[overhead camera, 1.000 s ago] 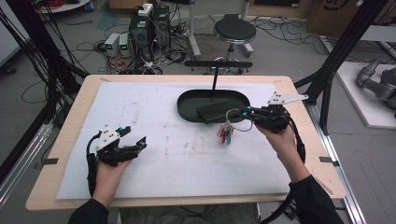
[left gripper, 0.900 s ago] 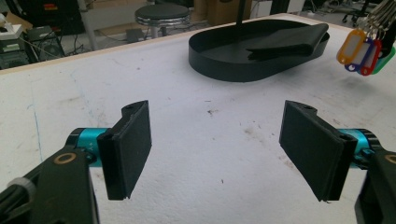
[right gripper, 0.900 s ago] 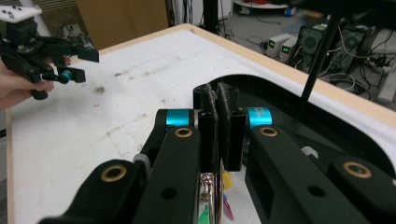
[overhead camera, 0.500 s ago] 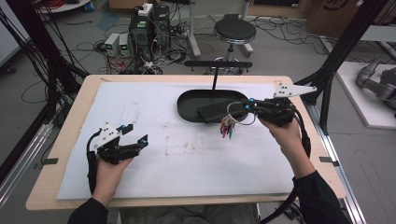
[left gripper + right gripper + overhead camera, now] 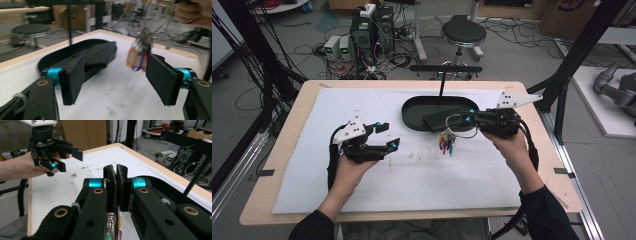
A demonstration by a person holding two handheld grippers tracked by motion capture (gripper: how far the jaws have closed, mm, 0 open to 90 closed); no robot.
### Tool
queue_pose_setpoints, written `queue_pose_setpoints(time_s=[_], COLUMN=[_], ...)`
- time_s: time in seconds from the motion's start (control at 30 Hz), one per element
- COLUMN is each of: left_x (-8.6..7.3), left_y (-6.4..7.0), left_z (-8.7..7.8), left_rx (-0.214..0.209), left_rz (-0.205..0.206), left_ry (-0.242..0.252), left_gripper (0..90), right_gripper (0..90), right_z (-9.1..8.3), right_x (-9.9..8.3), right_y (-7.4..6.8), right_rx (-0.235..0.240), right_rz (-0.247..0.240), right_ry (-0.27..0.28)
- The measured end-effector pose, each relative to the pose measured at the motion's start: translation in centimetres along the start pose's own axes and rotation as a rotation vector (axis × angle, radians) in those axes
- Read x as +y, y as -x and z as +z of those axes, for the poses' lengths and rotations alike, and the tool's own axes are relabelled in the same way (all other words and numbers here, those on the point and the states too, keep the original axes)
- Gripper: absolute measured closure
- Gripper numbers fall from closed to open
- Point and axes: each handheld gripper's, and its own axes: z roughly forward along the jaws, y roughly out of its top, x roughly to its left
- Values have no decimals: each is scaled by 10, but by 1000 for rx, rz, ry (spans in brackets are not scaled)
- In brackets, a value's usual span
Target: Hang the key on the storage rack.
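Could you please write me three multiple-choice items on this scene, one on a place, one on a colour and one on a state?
1. Where is the key ring?
A. Lying flat in the black tray
B. Hanging from the right gripper
C. Between the left gripper's jaws

2. What colour is the oval tray?
A. Black
B. White
C. Red

3. How do the left gripper's jaws stand?
A. Shut on a tag
B. Shut on nothing
C. Open

Answers:
1. B: in the high view the ring and its coloured tags dangle from the right gripper, above the white mat.
2. A: it shows dark black against the white mat.
3. C: the left gripper view shows a wide gap between its pads, holding nothing.
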Motion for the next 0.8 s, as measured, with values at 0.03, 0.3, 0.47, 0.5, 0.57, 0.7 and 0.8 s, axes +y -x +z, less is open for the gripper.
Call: queue_pose_setpoints(time_s=[0.03, 0.3, 0.47, 0.5, 0.57, 0.7, 0.8], left_x=[3, 21, 25, 25, 27, 28, 29], left_y=[1, 11, 16, 17, 19, 21, 23], left_z=[5, 34, 48, 50, 55, 62, 66], left_rx=[-26, -131, -157, -162, -181, -203, -226], left_rz=[4, 39, 51, 53, 59, 73, 86], left_ry=[2, 10, 5, 2, -1, -12, -16], left_gripper=[317, 322, 339, 346, 355, 381, 408], right_gripper=[880, 880, 880, 880, 880, 880, 880], right_z=[1, 9, 15, 16, 18, 23, 27], right_x=[0, 0, -2, -2, -2, -3, -4], right_y=[-1, -8, -12, -14, -16, -18, -21], right_rx=[5, 54, 86, 91, 101, 127, 138], right_rz=[-2, -11, -15, -16, -20, -34, -42], right_ry=[0, 6, -2, -6, -11, -10, -16])
